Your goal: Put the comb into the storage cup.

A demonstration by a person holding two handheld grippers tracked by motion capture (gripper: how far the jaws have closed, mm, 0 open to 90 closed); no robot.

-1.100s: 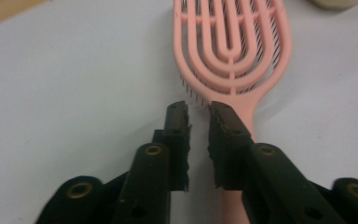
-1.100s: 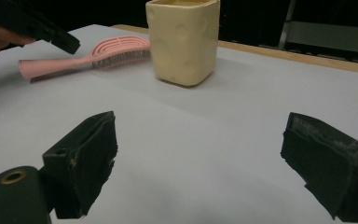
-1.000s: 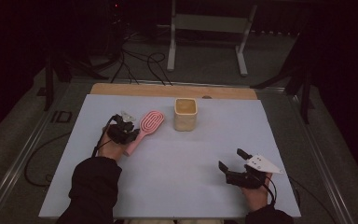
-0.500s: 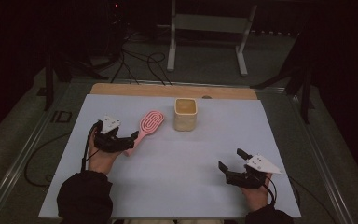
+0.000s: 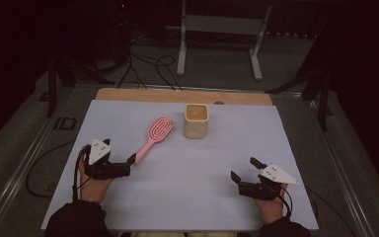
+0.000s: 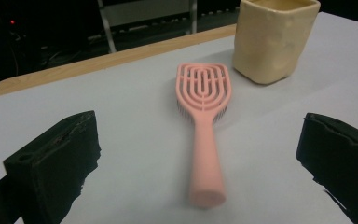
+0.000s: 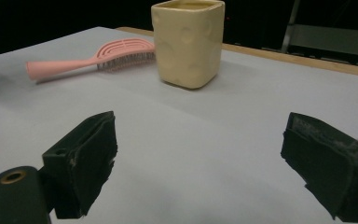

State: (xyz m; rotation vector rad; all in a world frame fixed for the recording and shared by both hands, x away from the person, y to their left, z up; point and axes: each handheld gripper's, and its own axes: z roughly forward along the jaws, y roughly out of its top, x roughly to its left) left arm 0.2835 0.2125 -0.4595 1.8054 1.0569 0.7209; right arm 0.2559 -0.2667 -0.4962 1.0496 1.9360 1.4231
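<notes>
The pink hairbrush (image 5: 154, 136) lies flat on the grey table cover (image 5: 177, 197), bristles down, head just beside the cream cup (image 5: 196, 120), handle end pointing at my left gripper (image 5: 128, 161). I see that gripper low and level, just short of the handle; its jaws have just been opening and stand wide with nothing between them. My right gripper (image 5: 243, 171), well apart from the brush, also stands wide and holds nothing. Bare cover lies between both grippers and toward the near edge.
</notes>
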